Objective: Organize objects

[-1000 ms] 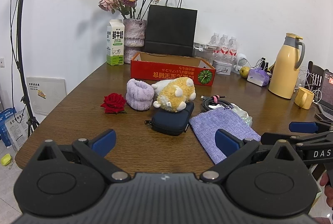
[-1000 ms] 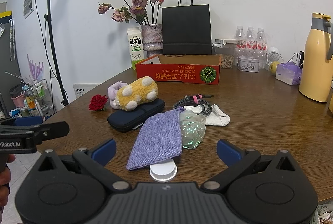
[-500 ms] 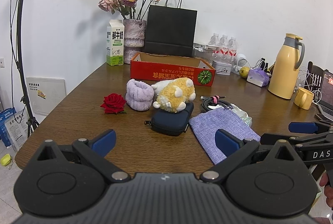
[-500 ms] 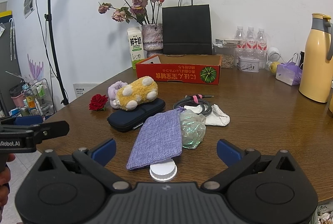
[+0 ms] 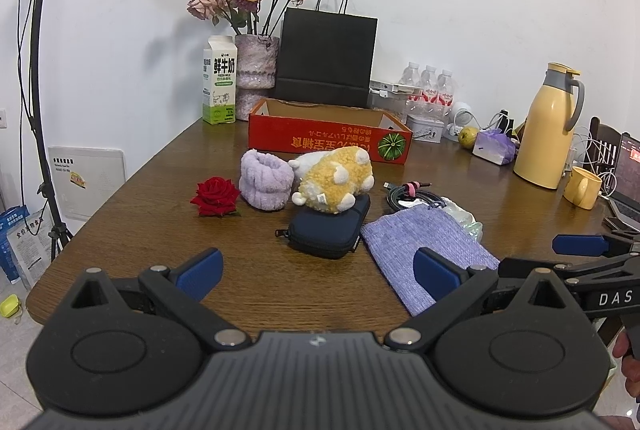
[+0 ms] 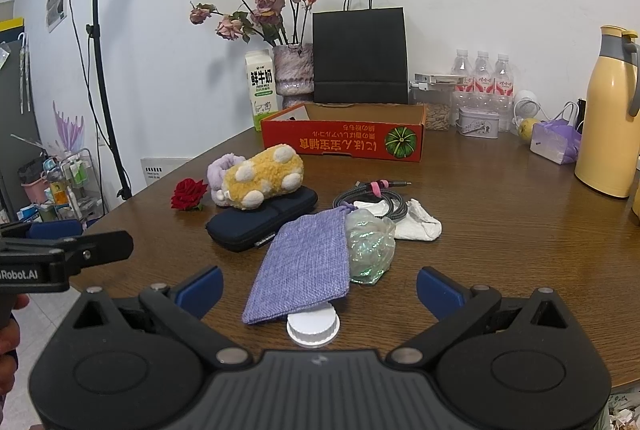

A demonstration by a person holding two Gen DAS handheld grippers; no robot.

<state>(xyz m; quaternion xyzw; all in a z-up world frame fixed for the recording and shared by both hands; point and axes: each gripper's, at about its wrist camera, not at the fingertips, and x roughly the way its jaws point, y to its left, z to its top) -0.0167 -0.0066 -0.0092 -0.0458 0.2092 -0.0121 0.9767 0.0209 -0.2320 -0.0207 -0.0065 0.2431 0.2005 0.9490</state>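
A red cardboard box stands open at the back of the wooden table. In front of it lie a red rose, a lilac fuzzy roll, a yellow plush toy resting on a dark blue zip case, a coiled cable, a purple cloth pouch, a clear plastic bag, a white cloth and a white cap. My left gripper is open and empty near the front edge. My right gripper is open and empty over the pouch's near end.
A milk carton, a vase of dried roses, a black paper bag, water bottles, a yellow thermos, a yellow mug and a laptop line the back and right. A light stand stands at left.
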